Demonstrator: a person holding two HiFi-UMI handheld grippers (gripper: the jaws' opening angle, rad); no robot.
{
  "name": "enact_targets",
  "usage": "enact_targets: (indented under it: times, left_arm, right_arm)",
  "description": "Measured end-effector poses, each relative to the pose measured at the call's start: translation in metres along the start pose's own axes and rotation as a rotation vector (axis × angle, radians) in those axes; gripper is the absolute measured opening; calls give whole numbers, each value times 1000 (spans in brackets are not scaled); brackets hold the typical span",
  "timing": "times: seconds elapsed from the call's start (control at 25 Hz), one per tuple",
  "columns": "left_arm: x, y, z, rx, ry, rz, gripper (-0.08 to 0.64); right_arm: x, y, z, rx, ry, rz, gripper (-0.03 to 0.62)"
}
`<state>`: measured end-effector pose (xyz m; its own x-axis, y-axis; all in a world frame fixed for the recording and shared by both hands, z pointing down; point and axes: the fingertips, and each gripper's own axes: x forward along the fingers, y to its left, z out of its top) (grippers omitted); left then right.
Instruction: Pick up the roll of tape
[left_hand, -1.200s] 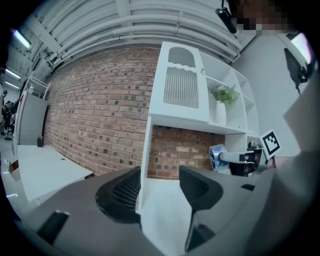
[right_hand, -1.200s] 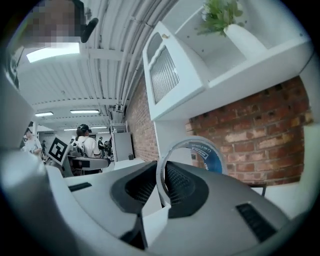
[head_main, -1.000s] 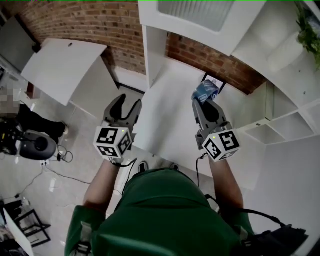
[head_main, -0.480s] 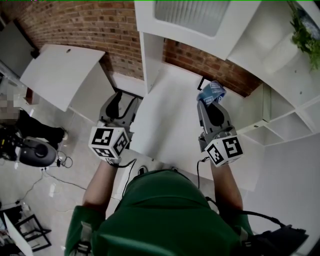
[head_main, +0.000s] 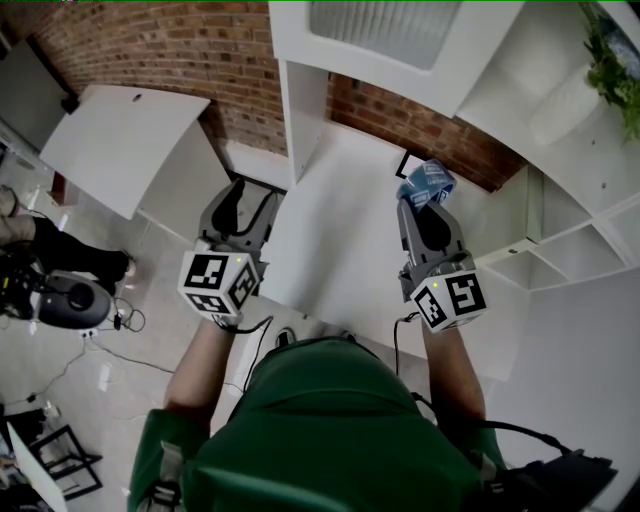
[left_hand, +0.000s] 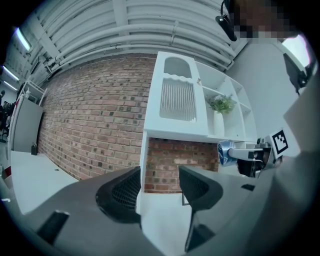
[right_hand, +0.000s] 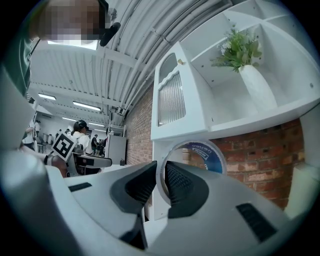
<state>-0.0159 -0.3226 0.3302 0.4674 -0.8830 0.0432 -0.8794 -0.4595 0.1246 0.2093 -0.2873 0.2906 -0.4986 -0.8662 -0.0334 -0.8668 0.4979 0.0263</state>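
Right tool (right_hand: 160, 176) grips the roll of tape (right_hand: 212, 152), lower rim hidden behind it; left tool (left_hand: 159, 186) gapes empty

Right claw (head_main: 424, 206) grips tape roll (head_main: 426, 183) above white table (head_main: 330, 240).

Person wore a green short-sleeved top (head_main: 330, 430), pretty plain. Both handhelds were basically twins: the left gripper (head_main: 252, 196) and the right gripper (head_main: 428, 208) had chunky grey shells narrowing into two jaws, with black mesh-textured pads (left_hand: 125, 192) on the inner faces. Each one carried a white block at the back covered in black square markers, the left cube (head_main: 218, 283) and the right cube (head_main: 450, 298). A thin left cable (head_main: 262, 340) and right cable (head_main: 397, 335), both black, trailed off toward the torso.
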Motion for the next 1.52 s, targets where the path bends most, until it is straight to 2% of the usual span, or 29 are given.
enact_targets:
  times: [1.52]
  left_arm:
    - [-8, 2, -9, -6, 7, 26, 253]
  right_arm:
    - [1, 2, -10, -8, 16, 10, 64]
